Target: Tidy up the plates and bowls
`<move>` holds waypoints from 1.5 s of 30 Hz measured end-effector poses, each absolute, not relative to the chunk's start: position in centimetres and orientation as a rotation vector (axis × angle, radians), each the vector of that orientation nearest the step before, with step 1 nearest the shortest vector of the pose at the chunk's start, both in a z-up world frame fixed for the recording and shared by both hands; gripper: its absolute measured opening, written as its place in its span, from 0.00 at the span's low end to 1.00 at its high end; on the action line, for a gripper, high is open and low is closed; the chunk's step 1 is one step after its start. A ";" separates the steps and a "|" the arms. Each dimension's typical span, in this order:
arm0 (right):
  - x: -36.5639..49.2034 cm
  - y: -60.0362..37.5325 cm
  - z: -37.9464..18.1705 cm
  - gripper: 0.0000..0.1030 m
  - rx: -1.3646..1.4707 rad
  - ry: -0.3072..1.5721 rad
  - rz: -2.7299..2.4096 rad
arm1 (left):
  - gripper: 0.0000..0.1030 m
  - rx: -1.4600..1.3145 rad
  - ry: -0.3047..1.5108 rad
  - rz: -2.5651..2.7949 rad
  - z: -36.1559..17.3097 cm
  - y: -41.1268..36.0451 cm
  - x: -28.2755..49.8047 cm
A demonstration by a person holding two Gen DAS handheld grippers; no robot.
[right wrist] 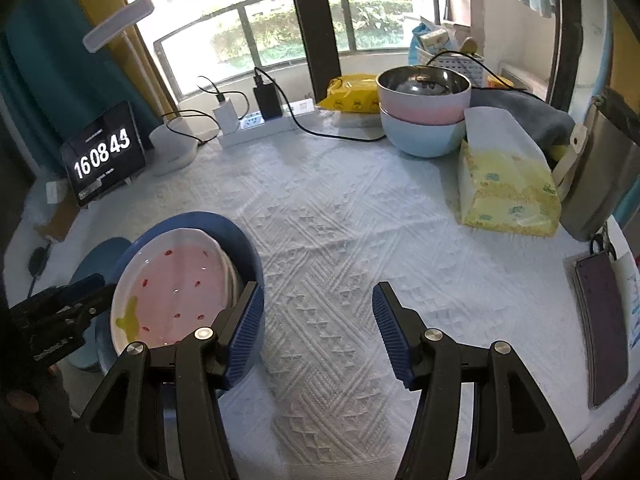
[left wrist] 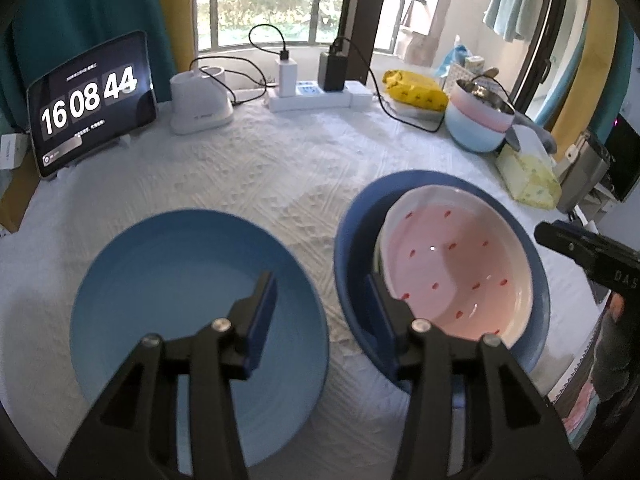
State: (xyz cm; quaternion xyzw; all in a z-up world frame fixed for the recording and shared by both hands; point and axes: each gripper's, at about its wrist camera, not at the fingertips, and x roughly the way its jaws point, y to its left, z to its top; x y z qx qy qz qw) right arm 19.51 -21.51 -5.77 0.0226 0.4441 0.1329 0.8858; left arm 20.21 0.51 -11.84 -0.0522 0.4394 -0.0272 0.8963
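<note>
1. Only the left view shows the whole light blue plate under the left claw, whose jaws stand apart, holding nothing.
2. The pink dish lies tilted inside the dark blue bowl.
3. The right claw gapes over bare tablecloth; stacked bowls sit at the table's far edge.

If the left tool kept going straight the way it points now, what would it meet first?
Probably the bare white tablecloth in the gap between the light blue plate and the dark blue bowl; the left tool straddles that gap, though depth is unclear.
</note>
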 end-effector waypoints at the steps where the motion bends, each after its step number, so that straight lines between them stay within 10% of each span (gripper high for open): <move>1: 19.6 -21.4 -5.8 0.59 0.045 0.925 0.280 | 0.46 -0.102 0.911 -0.057 -11.9 0.4 20.2; 27: 20.2 -20.7 -9.2 0.56 0.145 0.989 0.299 | 0.42 -0.024 0.847 -0.035 -12.5 -0.4 20.0; 35: 19.2 -18.6 -8.5 0.12 0.114 0.933 0.319 | 0.14 -0.005 0.835 -0.068 -12.3 -1.7 19.7; 45: 19.0 -18.4 -8.4 0.11 0.139 0.929 0.269 | 0.14 -0.051 0.826 -0.086 -12.2 -1.3 19.4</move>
